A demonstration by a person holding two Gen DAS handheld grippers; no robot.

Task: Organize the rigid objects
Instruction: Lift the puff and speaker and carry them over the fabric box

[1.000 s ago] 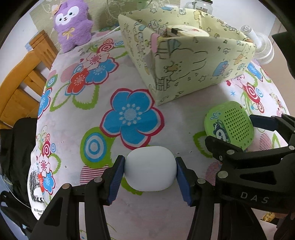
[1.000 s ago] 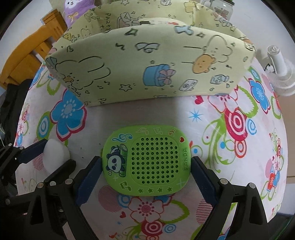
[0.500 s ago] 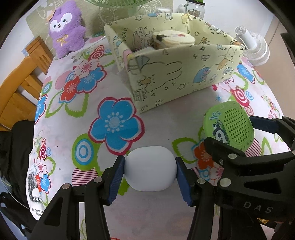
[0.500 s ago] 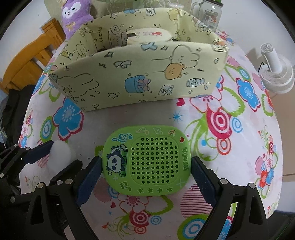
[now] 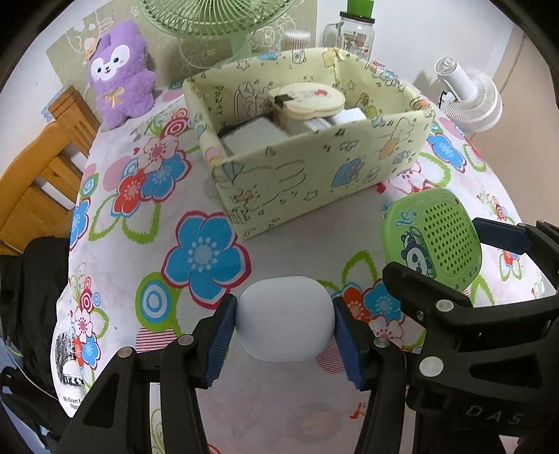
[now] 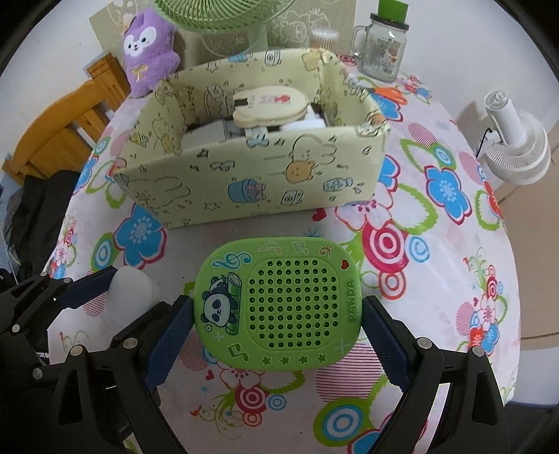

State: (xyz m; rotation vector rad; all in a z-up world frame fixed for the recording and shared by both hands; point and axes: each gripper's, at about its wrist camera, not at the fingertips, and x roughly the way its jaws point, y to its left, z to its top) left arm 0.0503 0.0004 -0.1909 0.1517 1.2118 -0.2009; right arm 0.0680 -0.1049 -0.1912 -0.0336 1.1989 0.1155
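Note:
My left gripper (image 5: 284,326) is shut on a white rounded case (image 5: 284,319) and holds it above the flowered tablecloth. My right gripper (image 6: 277,316) is shut on a green panda speaker (image 6: 279,304), which also shows in the left wrist view (image 5: 433,235) to the right of the case. Ahead of both stands a pale yellow cartoon-print box (image 5: 314,167) (image 6: 251,181), open at the top. It holds a cream bear-shaped item (image 5: 307,99) (image 6: 269,104) and white boxes. Both held things are nearer than the box's front wall.
Behind the box stand a purple plush toy (image 5: 118,73), a green fan (image 5: 223,24) and a glass mug jar (image 6: 382,45). A small white fan (image 6: 517,146) sits at the right edge. A wooden chair (image 5: 38,167) and dark bag are at the left.
Both grippers have risen and drawn back from the box with their objects still held. The box's inside and the things behind it have come into view.

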